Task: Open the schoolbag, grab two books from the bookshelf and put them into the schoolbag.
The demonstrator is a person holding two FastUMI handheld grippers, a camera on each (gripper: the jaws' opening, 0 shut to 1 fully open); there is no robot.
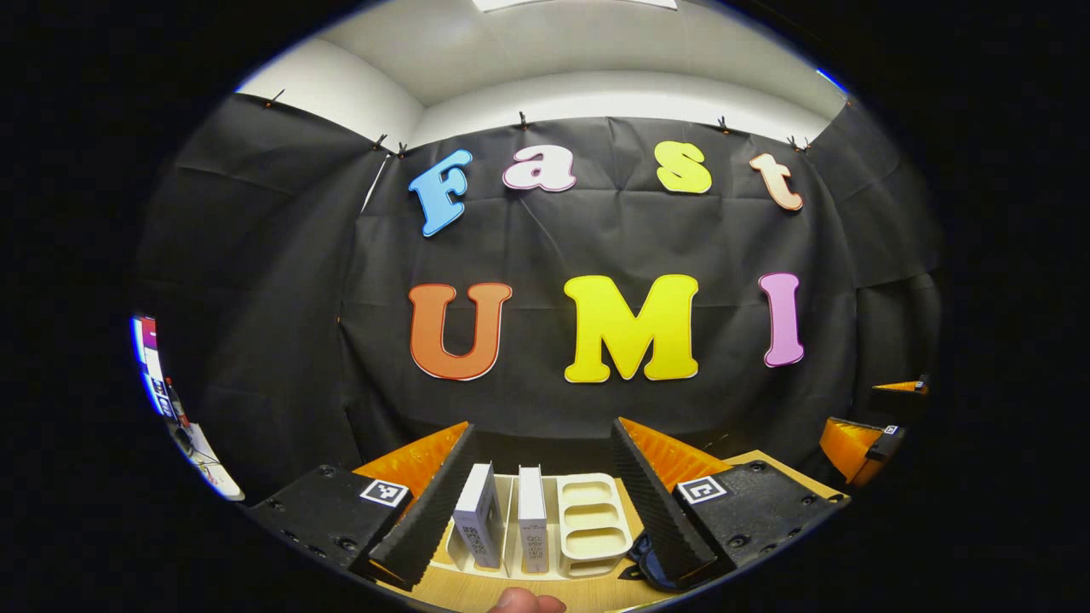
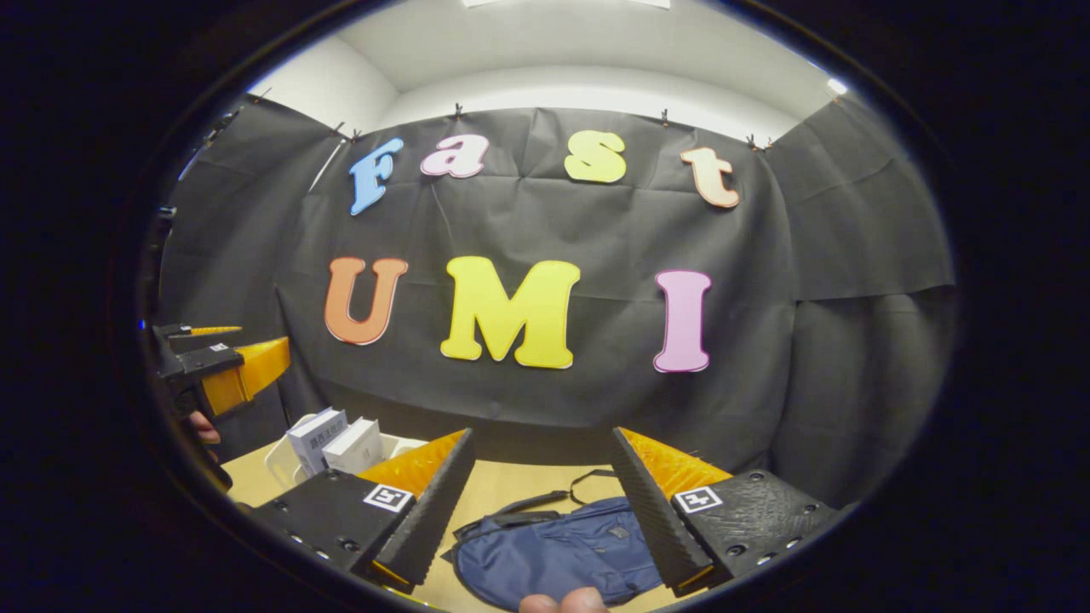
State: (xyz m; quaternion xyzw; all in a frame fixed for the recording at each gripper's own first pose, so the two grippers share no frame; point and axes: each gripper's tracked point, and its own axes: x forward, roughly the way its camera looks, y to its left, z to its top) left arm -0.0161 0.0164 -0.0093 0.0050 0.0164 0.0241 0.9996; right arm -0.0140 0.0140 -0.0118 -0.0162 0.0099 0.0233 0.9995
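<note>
Navy schoolbag (image 2: 553,553) lying limp between spread right tongs (image 2: 542,502); left tongs (image 1: 539,498) spread too; risking pinching fabric, not zipper.

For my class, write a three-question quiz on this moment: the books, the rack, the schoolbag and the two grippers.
1. How many books stand in the white rack?
2. True or false: the blue schoolbag lies on the wooden table in front of the right gripper.
3. Which holds? A: the left gripper is clamped on a book. B: both grippers are open and hold nothing. C: a book lies on the schoolbag.

Key:
1. Two, upright in neighbouring slots.
2. True; it lies flat, straps towards the wall.
3. B.
</note>
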